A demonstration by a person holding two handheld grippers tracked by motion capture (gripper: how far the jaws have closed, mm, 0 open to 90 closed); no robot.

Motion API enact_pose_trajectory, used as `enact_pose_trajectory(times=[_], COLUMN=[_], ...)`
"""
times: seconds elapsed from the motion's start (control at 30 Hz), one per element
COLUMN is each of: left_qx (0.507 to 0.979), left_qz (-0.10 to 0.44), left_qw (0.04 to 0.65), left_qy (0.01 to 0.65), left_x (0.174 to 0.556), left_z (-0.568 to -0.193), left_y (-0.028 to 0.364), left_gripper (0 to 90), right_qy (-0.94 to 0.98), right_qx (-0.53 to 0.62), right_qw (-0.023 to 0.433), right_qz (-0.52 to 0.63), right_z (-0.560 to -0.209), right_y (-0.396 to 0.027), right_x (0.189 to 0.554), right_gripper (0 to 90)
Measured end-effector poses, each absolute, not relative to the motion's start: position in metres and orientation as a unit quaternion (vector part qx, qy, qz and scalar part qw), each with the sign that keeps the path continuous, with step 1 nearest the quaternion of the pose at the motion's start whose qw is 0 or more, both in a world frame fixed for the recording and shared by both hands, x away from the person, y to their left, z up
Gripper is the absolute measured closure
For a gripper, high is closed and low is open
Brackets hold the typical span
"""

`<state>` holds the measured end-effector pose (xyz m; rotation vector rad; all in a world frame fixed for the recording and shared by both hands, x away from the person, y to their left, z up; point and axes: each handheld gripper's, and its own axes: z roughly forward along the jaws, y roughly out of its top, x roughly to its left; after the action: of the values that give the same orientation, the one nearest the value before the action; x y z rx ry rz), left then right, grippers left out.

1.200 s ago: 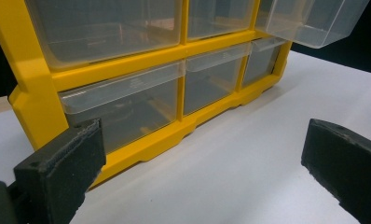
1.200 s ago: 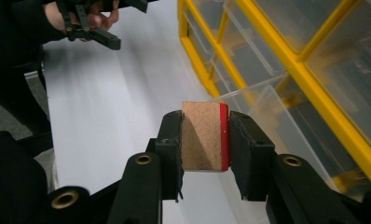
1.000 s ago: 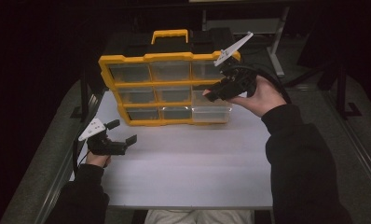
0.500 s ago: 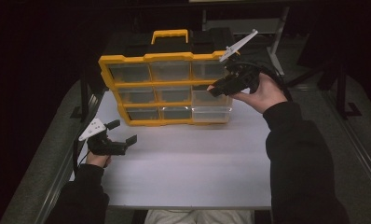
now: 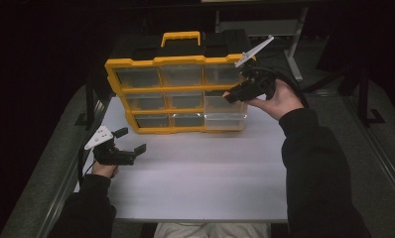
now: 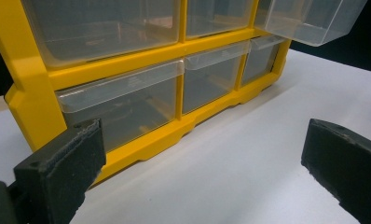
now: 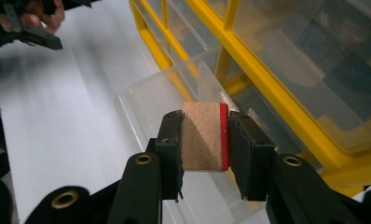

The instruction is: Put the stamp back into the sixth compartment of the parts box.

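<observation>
Tan cork-like block with a red face (image 7: pixel 205 136) sits clamped between the jaws of the right hand-held gripper (image 7: pixel 205 140), held just above the pulled-out clear plastic drawer (image 7: pixel 174 116) at the right of the yellow drawer organizer with a black handle (image 5: pixel 136 64), which stands at the far side of the white table (image 5: pixel 195 178). Nearer the person, the left hand-held gripper (image 5: pixel 128 144) hovers wide open and empty, well apart from the block.

Block (image 7: pixel 204 136) above open drawer (image 7: pixel 155 100); organizer (image 5: pixel 180 94) on table (image 5: pixel 195 183).
</observation>
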<state>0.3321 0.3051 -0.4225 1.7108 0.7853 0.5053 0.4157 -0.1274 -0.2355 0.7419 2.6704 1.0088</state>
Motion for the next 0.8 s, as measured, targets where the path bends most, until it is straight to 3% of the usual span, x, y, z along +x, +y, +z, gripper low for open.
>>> enact_pose_trajectory(times=[0.8], left_qx=[0.724], left_qz=[0.213], left_qw=[0.564], left_qy=[0.334], left_x=[0.332], left_z=[-0.422], left_y=[0.305], left_gripper=[0.0], right_qy=[0.905], right_qx=[0.257], right_qw=[0.074], right_qz=[0.332], right_z=[-0.274], right_y=[-0.119], right_x=[0.43], right_gripper=[64.6])
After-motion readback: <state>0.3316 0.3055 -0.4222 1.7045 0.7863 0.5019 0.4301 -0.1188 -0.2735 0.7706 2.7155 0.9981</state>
